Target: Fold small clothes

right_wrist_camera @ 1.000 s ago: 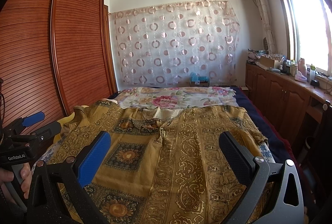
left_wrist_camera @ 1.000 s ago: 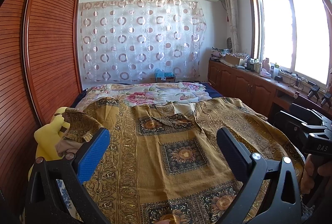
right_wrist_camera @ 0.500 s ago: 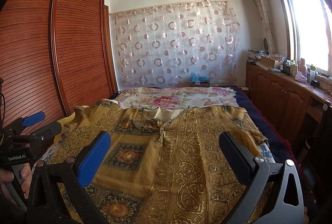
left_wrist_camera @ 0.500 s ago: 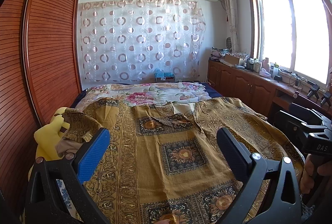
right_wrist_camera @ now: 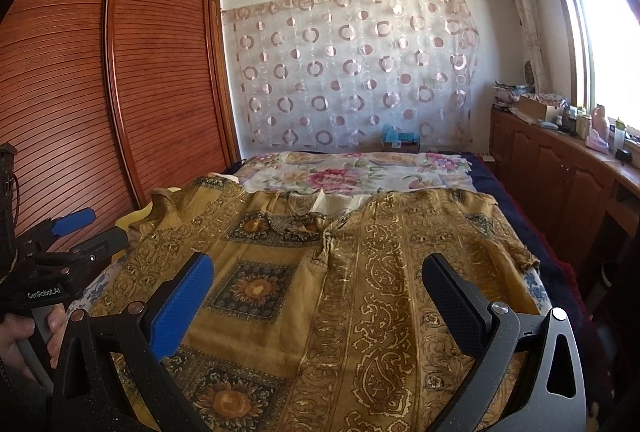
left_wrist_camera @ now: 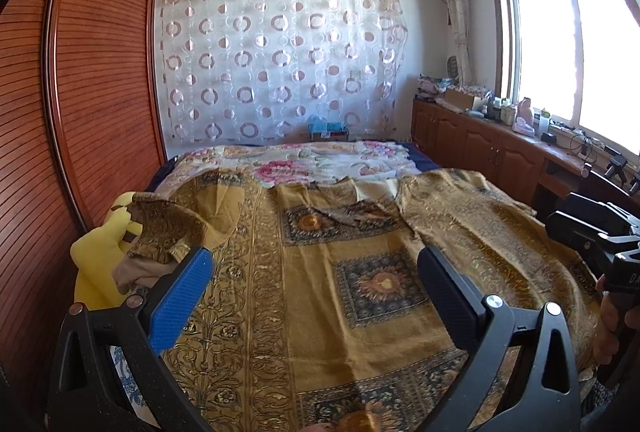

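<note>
A golden-brown patterned shirt [left_wrist_camera: 320,272] lies spread flat on the bed, collar toward the far end; it also shows in the right wrist view [right_wrist_camera: 360,292]. Its left sleeve [left_wrist_camera: 172,228] is bunched up at the bed's left edge. My left gripper [left_wrist_camera: 312,284] is open and empty, held above the shirt's near hem. My right gripper [right_wrist_camera: 316,292] is open and empty, also above the near part of the shirt. Each gripper shows in the other's view: the right one [left_wrist_camera: 600,244] at the right edge, the left one [right_wrist_camera: 72,236] at the left edge.
A floral sheet [left_wrist_camera: 312,163] covers the far end of the bed. A yellow plush toy [left_wrist_camera: 100,256] sits at the bed's left edge by the wooden wardrobe [left_wrist_camera: 80,91]. A wooden cabinet [left_wrist_camera: 500,151] with clutter runs under the window on the right.
</note>
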`<state>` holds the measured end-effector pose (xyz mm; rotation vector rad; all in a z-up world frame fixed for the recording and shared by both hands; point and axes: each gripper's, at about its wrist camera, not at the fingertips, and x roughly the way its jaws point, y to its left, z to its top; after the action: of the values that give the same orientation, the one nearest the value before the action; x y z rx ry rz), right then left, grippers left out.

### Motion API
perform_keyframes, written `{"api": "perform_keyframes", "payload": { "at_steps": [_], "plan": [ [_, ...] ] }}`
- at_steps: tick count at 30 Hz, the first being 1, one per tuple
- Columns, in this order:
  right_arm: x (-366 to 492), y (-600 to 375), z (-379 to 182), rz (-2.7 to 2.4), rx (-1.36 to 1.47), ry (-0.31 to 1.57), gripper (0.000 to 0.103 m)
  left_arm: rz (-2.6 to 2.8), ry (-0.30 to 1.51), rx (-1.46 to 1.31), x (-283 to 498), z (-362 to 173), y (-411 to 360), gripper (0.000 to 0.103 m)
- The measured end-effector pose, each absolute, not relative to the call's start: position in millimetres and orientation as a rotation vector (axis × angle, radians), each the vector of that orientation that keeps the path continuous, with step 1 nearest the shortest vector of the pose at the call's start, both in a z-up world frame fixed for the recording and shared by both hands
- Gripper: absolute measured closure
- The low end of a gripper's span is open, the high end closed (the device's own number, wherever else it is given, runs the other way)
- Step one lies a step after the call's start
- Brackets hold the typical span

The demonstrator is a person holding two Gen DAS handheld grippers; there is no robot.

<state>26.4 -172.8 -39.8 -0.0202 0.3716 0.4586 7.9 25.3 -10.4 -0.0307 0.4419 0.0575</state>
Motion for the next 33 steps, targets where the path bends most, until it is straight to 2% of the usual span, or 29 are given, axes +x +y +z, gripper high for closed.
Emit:
{"api": "perform_keyframes", "payload": {
  "at_steps": [19, 24, 32, 33],
  "plan": [
    [91, -143, -54, 0.542, -0.083, 0.605, 0.0, 0.134, 0.584, -0.08, 33, -39, 118, 0.0],
    [97, -145, -52, 0.604, -0.051, 0.614, 0.0, 0.163, 0.63, -0.078, 48, -45, 147, 0.0],
    [89, -137, -56, 0.575, -0.16, 0.597, 0.0, 0.116, 0.673, -0.16, 73, -49, 183, 0.001],
    [89, -130, -57, 0.572, -0.175, 0.593, 0.0, 0.115, 0.68, -0.174, 78, -49, 189, 0.005]
  ]
}}
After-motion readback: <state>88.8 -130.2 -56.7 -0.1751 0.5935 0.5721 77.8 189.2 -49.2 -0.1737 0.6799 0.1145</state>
